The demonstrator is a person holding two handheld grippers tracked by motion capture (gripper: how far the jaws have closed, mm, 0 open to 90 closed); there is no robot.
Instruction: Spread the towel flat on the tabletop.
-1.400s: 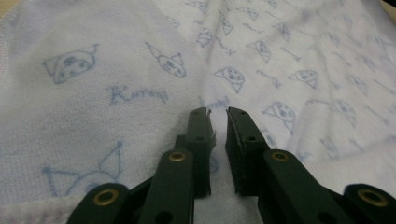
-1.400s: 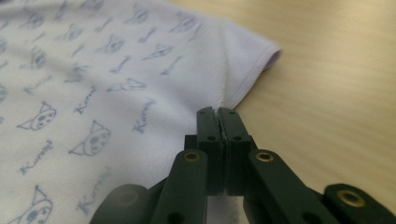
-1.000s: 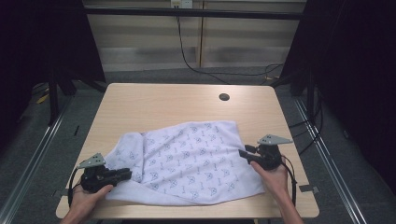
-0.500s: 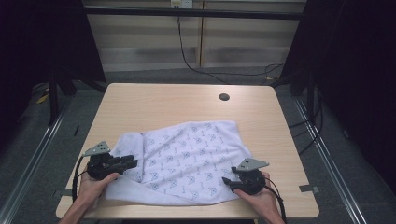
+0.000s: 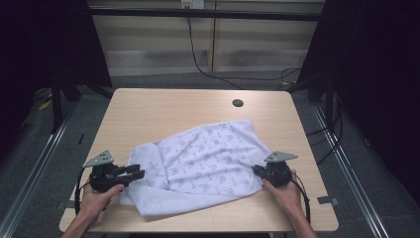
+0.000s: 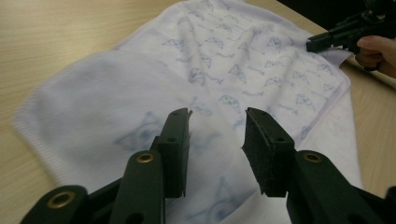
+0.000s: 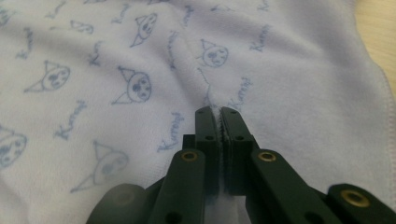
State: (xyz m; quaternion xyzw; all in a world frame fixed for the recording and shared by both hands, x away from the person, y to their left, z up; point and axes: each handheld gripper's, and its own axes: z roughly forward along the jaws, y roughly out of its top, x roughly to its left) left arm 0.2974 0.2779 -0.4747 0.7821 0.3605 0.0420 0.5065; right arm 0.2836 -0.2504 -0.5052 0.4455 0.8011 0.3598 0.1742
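Both grippers have shifted in the past second: the left one has eased toward the cloth's near-left edge, while the right has dropped back from the far-right edge to the near-right corner.

At left, the left gripper hovers low over the cloth, its fingers spread with nothing between them, seemingly lined up to take the folded-over left portion. The cloth, white with a small blue cat print, lies rumpled across the near half of the worktop, its left end doubled over on itself and its far corner reaching toward the middle. A small dark hole sits well apart on the far side.

At right, the right gripper has its fingers pressed together on a thin ridge of the cloth, probably pinching a raised fold, though the blur makes the hold hard to confirm. That pinch likely anchors the corner so the cloth can be pulled flat or folded.
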